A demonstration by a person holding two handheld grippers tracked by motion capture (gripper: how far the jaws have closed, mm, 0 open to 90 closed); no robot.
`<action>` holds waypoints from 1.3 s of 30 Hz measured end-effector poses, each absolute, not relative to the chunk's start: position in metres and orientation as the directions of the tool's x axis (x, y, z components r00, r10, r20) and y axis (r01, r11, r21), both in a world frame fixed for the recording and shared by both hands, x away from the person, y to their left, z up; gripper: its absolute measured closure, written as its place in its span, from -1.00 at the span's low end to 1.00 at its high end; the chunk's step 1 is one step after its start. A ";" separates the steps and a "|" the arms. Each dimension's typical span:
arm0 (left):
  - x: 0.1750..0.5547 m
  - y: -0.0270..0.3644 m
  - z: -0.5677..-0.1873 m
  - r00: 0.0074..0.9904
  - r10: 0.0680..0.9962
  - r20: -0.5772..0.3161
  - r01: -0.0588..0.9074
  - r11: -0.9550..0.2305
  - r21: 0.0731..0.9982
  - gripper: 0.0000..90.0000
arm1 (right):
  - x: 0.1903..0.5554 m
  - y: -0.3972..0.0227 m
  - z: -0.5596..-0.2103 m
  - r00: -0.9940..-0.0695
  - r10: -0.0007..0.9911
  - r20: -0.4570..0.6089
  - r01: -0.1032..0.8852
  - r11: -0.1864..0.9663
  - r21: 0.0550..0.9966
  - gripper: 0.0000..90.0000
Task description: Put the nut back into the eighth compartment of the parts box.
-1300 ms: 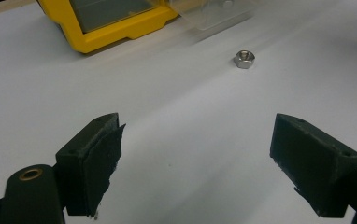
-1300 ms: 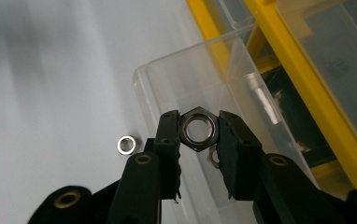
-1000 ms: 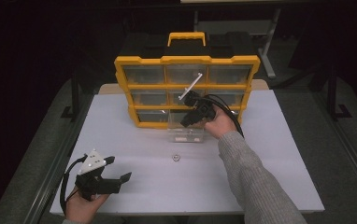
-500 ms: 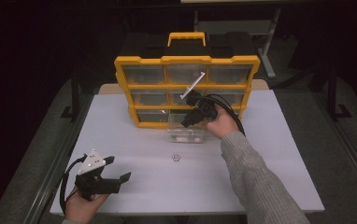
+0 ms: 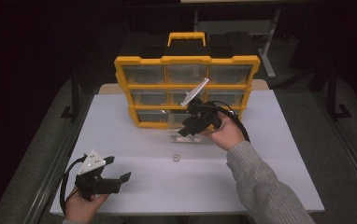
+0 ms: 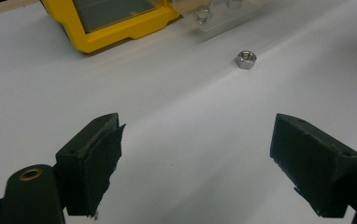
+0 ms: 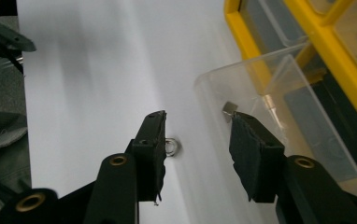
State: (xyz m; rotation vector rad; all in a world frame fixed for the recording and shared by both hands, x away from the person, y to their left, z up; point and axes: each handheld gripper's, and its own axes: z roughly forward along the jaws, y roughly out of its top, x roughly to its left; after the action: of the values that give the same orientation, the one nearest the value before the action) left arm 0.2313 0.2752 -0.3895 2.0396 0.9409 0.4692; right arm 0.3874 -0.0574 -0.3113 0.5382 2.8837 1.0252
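Observation:
A yellow organiser (image 5: 186, 59) with clear drawers stands at the back of the white table. One clear drawer (image 5: 179, 122) lies pulled out in front of it, with a small nut (image 7: 229, 108) inside. My right gripper (image 5: 186, 131) hovers over that drawer's near edge. Its jaws have just been opening and now stand partly apart, with nothing pressed between the pads (image 7: 251, 144). A loose steel nut (image 5: 176, 158) lies on the table just short of the drawer. My left gripper (image 5: 116, 179) rests at the near left, wide open and holding nothing.
The table's near edge (image 5: 167, 212) runs just behind my left hand. A grey sleeve (image 5: 260, 186) reaches in from the lower right. Dark floor and metal frame legs (image 5: 74, 93) flank the table.
The right gripper's jaws have parted, and the hand has drawn back slightly from the drawer toward the near side. The left gripper has stayed put.

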 end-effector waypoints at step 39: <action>0.231 0.274 -0.389 0.650 0.760 -0.011 0.449 -0.372 0.812 -0.65 | 0.347 -0.026 -0.391 -0.957 0.279 0.080 0.276 0.791 0.546 0.06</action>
State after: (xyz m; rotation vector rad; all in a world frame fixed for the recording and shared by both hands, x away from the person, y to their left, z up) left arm 0.2310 0.2745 -0.3893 2.0260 0.9399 0.4678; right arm 0.3472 -0.0260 -0.3913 0.4601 2.9687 0.9041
